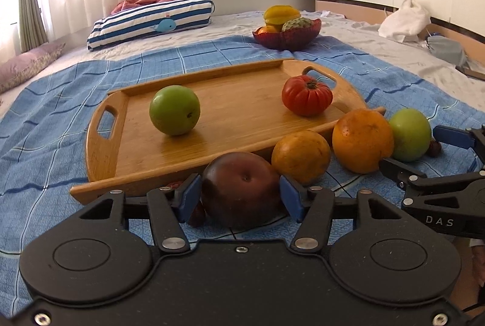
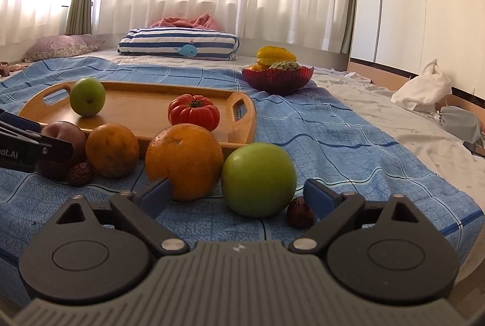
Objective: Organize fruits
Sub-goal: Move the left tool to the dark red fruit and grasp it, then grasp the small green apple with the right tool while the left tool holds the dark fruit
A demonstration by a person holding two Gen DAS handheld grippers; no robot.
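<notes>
On the blue blanket [image 1: 45,129], right in front of the tray [image 1: 145,126], I've got a row of fruit lined up: dark apple [image 1: 242,189], small orange [image 1: 300,156], big orange [image 1: 362,141], then a green apple [image 2: 259,179] at the far right end.

My left claw [image 1: 240,197] is sitting around the dark apple, one blue pad on each side and right up against the skin. Honestly I can't tell whether it's actually squeezing or just flanking it. The apple is on the blanket, just beside the tray's near rim. There's a little date [image 2: 79,173] tucked next to it.

My right claw [image 2: 238,197] is wide and loose, not grabbing anything. The green apple sits between the pads with gaps on both sides. The left pad overlaps the front of the big orange, and a second date [image 2: 300,212] lies just beside the right pad.

On the tray itself: another apple, the tray apple [image 1: 175,110], toward the left handle, and a ribbed tomato [image 1: 306,95] near the right handle, well apart from each other.

Farther back, a red bowl [image 1: 286,38] sits on the blanket holding a yellow starfruit [image 1: 280,14] and a couple of other fruits.
</notes>
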